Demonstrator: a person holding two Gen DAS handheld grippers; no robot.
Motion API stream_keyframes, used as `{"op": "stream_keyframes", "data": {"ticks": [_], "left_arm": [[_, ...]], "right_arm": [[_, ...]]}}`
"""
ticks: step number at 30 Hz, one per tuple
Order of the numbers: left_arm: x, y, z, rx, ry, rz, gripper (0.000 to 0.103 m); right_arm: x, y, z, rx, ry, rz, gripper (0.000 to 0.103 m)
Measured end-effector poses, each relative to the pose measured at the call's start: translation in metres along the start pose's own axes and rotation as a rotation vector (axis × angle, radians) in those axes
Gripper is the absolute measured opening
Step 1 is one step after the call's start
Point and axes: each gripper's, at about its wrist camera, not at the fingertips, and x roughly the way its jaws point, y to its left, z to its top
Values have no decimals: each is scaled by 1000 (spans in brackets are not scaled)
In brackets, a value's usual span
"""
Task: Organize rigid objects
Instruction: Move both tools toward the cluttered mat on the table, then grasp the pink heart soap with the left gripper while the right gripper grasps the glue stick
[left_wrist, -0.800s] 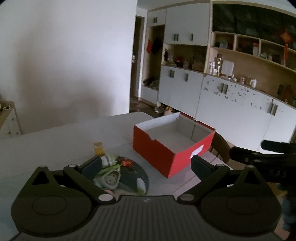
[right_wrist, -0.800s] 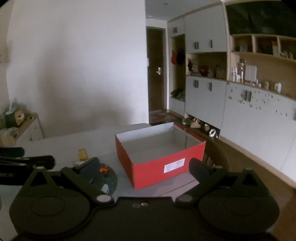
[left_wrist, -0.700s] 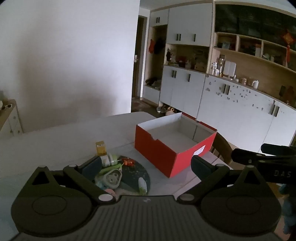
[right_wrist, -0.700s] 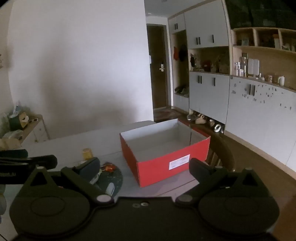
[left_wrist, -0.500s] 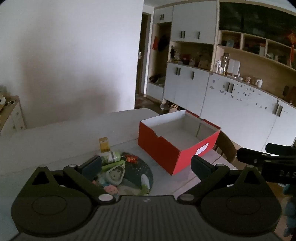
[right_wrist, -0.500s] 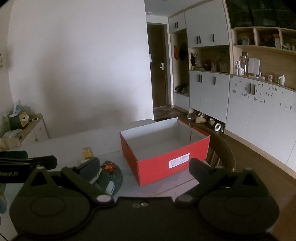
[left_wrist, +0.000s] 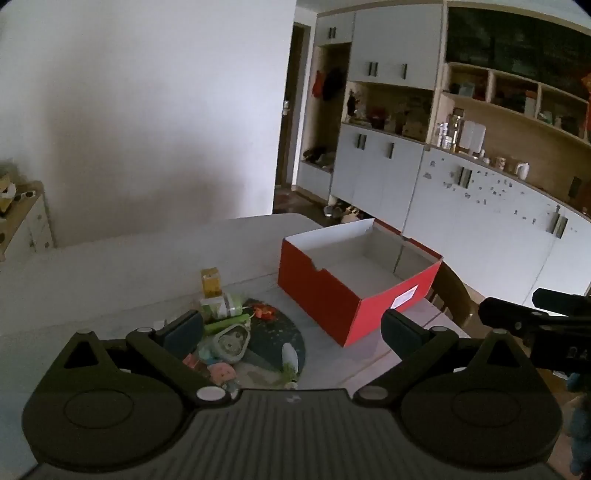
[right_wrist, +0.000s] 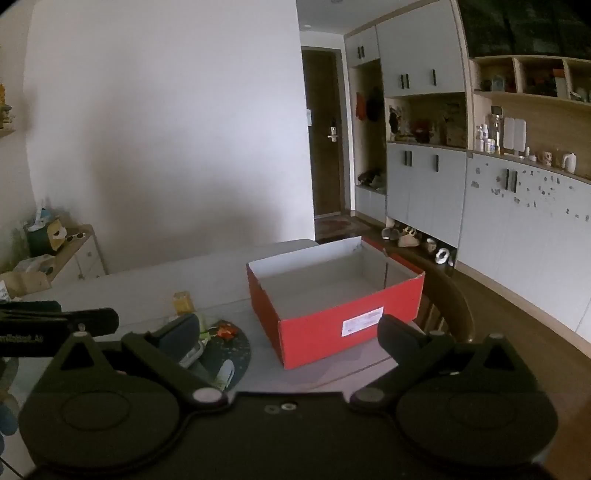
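An open red box (left_wrist: 354, 280) with a white, empty inside stands on the pale table; it also shows in the right wrist view (right_wrist: 332, 291). Left of it a dark round mat (left_wrist: 273, 339) holds several small objects: a green-labelled jar (left_wrist: 221, 306), a small orange toy (left_wrist: 264, 311), a white bottle (left_wrist: 290, 356) and a round-faced gadget (left_wrist: 231, 341). A small yellow carton (left_wrist: 210, 282) stands behind the mat. My left gripper (left_wrist: 291, 328) is open and empty above the mat's near side. My right gripper (right_wrist: 288, 332) is open and empty, in front of the box.
A wooden chair back (right_wrist: 447, 302) stands against the table's right edge by the box. White cabinets and shelves (left_wrist: 461, 192) line the right wall. A low sideboard (right_wrist: 55, 254) stands at the far left. The table (left_wrist: 129, 266) stretches back to the white wall.
Both grippers have risen and drawn back a little, so more of the mat and its objects shows. Both stay open and empty.
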Motion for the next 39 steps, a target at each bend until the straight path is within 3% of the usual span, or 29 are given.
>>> {"op": "stream_keyframes", "data": {"ticks": [22,39], "left_arm": [[-18,20,-8,-63,55,81,103],[5,36,-28,-134,177,115,103]], "right_arm": [[22,12,-11,30,125,122,103],[50,22,-21,-57,225,200,102]]}}
